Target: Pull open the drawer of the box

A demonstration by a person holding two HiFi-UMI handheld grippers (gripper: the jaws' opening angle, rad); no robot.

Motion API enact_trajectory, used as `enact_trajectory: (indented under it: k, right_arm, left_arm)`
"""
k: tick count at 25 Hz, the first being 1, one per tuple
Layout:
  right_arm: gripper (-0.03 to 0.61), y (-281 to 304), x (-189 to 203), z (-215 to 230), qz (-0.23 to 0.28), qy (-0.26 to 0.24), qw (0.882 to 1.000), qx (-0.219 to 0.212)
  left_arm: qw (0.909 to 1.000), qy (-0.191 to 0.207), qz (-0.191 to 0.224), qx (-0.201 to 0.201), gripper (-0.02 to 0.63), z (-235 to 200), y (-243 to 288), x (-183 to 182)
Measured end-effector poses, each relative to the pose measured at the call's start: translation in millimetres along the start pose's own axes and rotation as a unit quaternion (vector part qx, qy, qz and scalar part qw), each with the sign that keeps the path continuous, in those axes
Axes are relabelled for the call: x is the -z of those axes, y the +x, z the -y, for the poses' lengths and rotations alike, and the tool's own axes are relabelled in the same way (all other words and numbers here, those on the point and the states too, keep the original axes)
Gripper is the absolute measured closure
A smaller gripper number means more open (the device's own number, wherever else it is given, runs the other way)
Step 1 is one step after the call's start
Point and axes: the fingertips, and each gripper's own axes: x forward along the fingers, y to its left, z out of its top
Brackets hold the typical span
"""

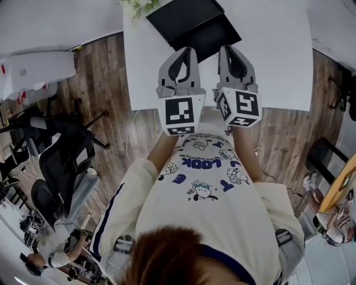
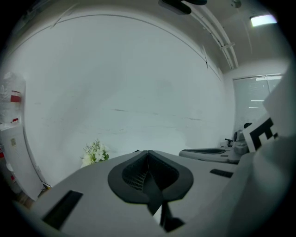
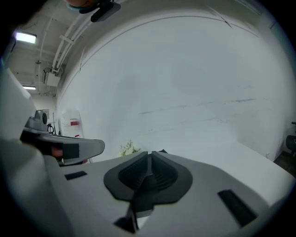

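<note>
A white table (image 1: 278, 67) stood on a brown plank floor (image 1: 105, 72), with a plain white wall (image 2: 138, 83) behind it. Black office chairs (image 1: 61, 161) crowded the floor to the left.

On the table were one black box (image 1: 192, 25) and one bunch of white flowers (image 1: 136, 6), the flowers at the far left corner, just beside the box. There were two grippers, each carrying one marker cube.

The box lay flat at the far middle of the table, turned askew to the table's edges, its near side facing the grippers. A seam crossed its top from lower left to upper right. Its far end ran out of the picture, so I could not tell its long axis.

The left gripper (image 1: 189, 51) and right gripper (image 1: 227, 50) hung side by side over the table's near part, both pointing at the box and close to its near edge. Each had its jaws pressed together on nothing.
</note>
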Motion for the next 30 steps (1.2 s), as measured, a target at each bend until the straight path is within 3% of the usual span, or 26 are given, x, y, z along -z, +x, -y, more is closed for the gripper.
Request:
enact_trajectory:
  k: [17, 30]
  right_arm:
    - [0.537, -11, -34, -21, 0.041, 0.001, 0.999, -0.001]
    - [0.537, -7, -40, -22, 0.044, 0.001, 0.999, -0.004]
  left_arm:
    - [0.9989, 0.013, 0.044, -0.01, 0.597, -12, -17, -31]
    - [0.9984, 0.016, 0.052, -0.013, 0.597, -16, -15, -40]
